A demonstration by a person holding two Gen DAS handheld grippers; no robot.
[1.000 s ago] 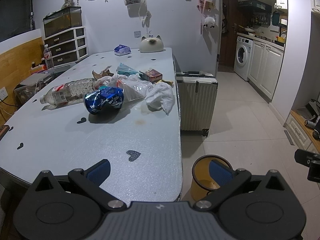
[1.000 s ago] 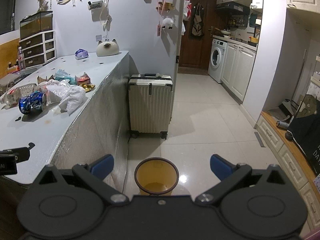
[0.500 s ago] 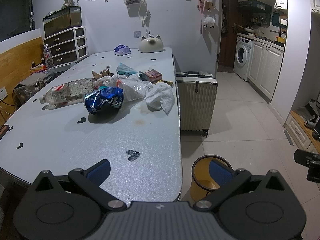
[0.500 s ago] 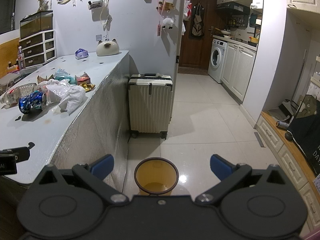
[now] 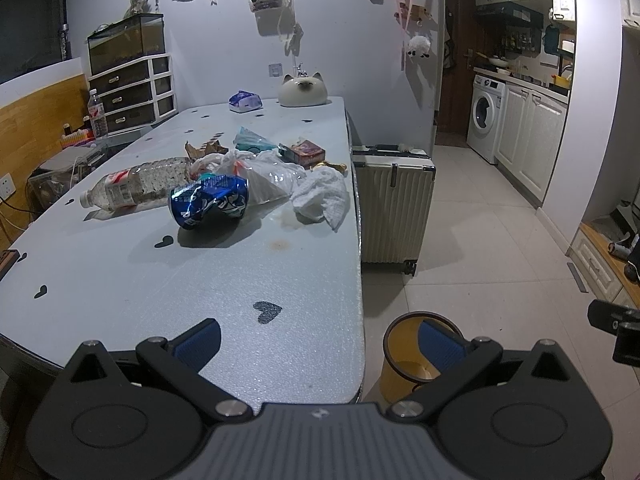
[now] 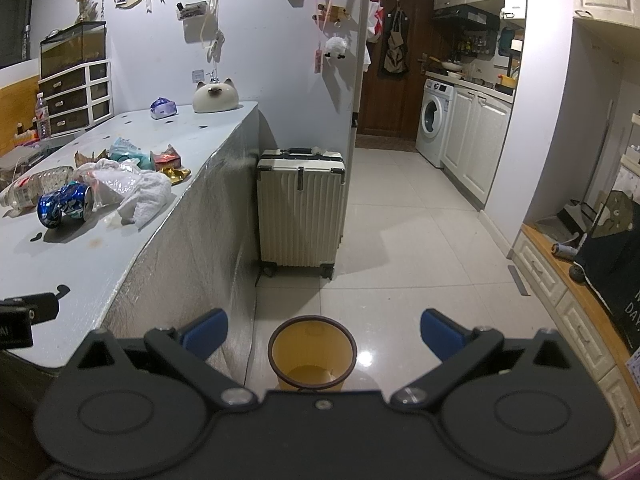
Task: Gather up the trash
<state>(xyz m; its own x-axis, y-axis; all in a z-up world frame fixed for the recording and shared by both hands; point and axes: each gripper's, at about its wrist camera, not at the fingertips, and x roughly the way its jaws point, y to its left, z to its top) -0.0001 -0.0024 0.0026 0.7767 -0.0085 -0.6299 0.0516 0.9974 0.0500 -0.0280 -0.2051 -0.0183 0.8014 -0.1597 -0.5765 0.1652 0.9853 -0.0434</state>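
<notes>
Hovering over the near edge of the table (image 5: 120, 280), the left gripper (image 5: 320, 340) stood spread wide and empty, as did the right gripper (image 6: 324, 328) above the yellow bin (image 6: 312, 350) on the floor. Trash lay clustered toward the table's right edge: a crushed blue can (image 5: 210, 206), a plastic bottle (image 5: 136, 186), a clear bag (image 5: 264, 178) and a white tissue (image 5: 322, 198).

Table (image 5: 120, 280): left, running from near to far wall.
Trash heap: mid-table, towards its right edge.
Can (image 5: 210, 206): nearest of the heap.
Bottle (image 5: 136, 186): lying left of and behind the can.
Bag (image 5: 260, 176): behind the can.
Tissue (image 5: 322, 198): right of the bag, at the table edge.
Bin (image 6: 312, 350): on the floor, right of the table's near corner.
Suitcase (image 6: 302, 210): upright beyond the bin, beside the table.
</notes>
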